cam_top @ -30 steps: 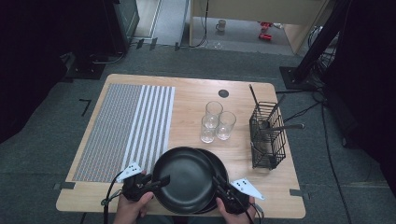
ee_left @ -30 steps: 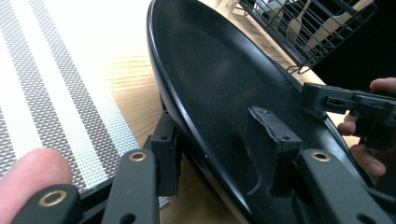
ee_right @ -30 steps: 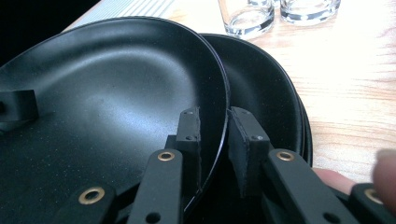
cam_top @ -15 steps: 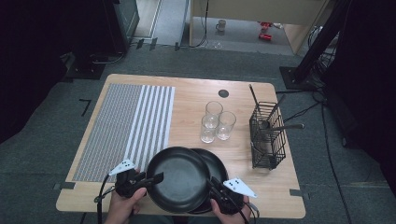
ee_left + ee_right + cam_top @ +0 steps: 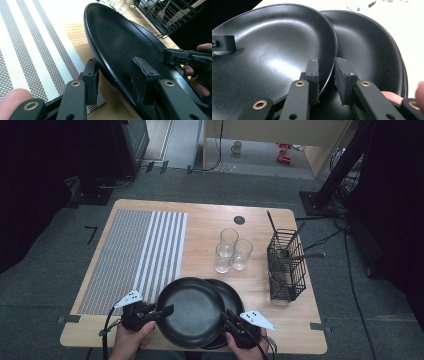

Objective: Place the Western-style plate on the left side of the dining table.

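Note:
A black plate hovers tilted near the table's front edge, overlapping a second black plate that lies on the wood to its right. My left gripper is shut on the upper plate's left rim; in the left gripper view the upper plate runs between the jaws of my left gripper. My right gripper is shut on the same plate's right rim. The right gripper view shows my right gripper straddling the edge of the upper plate, with the lower plate beyond.
A striped grey placemat covers the table's left half. Three drinking glasses stand mid-table. A black wire basket with cutlery stands at the right. The wooden table has bare wood behind the glasses.
The upper plate has shifted left, off the lower plate, carried by both grippers. Both hands moved left with it.

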Demonstrator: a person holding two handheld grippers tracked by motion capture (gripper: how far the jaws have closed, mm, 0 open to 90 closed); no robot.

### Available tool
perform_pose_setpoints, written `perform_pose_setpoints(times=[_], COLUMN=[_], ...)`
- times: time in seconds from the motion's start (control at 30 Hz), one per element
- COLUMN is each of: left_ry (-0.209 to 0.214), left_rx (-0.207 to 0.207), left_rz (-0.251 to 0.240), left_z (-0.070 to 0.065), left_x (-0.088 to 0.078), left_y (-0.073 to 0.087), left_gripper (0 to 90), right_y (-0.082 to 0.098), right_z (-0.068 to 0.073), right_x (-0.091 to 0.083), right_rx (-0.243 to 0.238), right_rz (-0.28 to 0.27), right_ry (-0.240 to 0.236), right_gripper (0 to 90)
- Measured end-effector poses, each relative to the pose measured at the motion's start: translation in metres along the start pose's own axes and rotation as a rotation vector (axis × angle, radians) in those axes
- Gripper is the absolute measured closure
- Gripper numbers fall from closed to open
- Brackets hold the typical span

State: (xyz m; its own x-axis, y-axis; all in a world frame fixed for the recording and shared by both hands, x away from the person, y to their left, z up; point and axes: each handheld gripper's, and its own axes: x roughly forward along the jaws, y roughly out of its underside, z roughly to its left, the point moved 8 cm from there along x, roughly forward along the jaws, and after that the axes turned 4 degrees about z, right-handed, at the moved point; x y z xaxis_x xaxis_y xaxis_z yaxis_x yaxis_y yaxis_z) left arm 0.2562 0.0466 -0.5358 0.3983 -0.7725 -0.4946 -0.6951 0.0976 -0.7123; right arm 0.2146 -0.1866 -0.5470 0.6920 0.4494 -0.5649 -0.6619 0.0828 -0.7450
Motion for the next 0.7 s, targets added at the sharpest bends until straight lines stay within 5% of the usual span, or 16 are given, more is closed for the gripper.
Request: perform_pose_setpoints(times=[0.7], left_ry=[0.013], left_rx=[-0.015], left_rz=[-0.017], left_z=[0.0038], left_x=[-0.0006], left_y=[-0.0005], left_gripper=[62.4], right_y=[-0.0020], right_z=[0.0012], right_x=[0.0036], right_rx=[0.069], right_rz=[0.078], right_ry=[-0.001], right_gripper=[68.1])
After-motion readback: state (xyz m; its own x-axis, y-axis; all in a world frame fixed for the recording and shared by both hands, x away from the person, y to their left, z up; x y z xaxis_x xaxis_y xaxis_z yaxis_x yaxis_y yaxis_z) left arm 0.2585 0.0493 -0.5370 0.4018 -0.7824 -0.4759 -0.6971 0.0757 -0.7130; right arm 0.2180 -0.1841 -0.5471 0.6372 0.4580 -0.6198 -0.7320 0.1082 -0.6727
